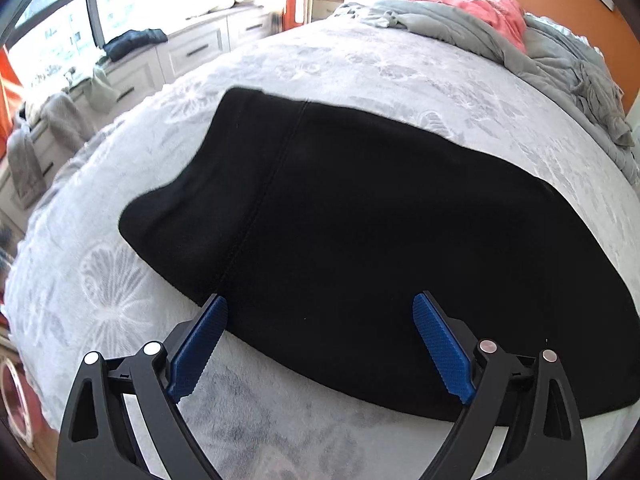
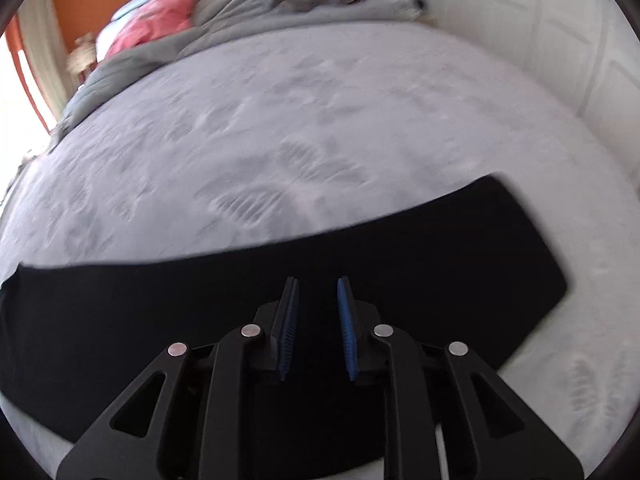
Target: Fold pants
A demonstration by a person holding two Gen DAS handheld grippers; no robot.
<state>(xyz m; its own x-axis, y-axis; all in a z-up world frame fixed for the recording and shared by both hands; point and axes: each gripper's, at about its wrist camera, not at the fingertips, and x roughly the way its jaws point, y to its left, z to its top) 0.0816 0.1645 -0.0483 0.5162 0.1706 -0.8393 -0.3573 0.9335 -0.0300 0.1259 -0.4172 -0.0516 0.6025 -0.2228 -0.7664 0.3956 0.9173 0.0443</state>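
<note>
Black pants [image 1: 360, 220] lie flat, folded lengthwise into a long band, across a pale grey flower-patterned bed cover [image 1: 360, 68]. In the left wrist view a seam runs down the wider end on the left. My left gripper [image 1: 319, 298] hangs over the pants' near edge, its blue pads [image 1: 200, 348] far apart and nothing between them. The right wrist view shows the narrower end of the pants [image 2: 440, 248] reaching right on the bed cover [image 2: 280, 120]. My right gripper [image 2: 317, 280] hovers over this part with a narrow gap between its pads [image 2: 347, 328], gripping no cloth.
A crumpled grey duvet [image 1: 460, 28] and a pink cloth [image 1: 476, 0] lie at the head of the bed. White drawers [image 1: 192, 50] with dark clothes [image 1: 134, 42] on top run under the window at the left. A white wardrobe [image 2: 540, 40] stands beyond the bed's right side.
</note>
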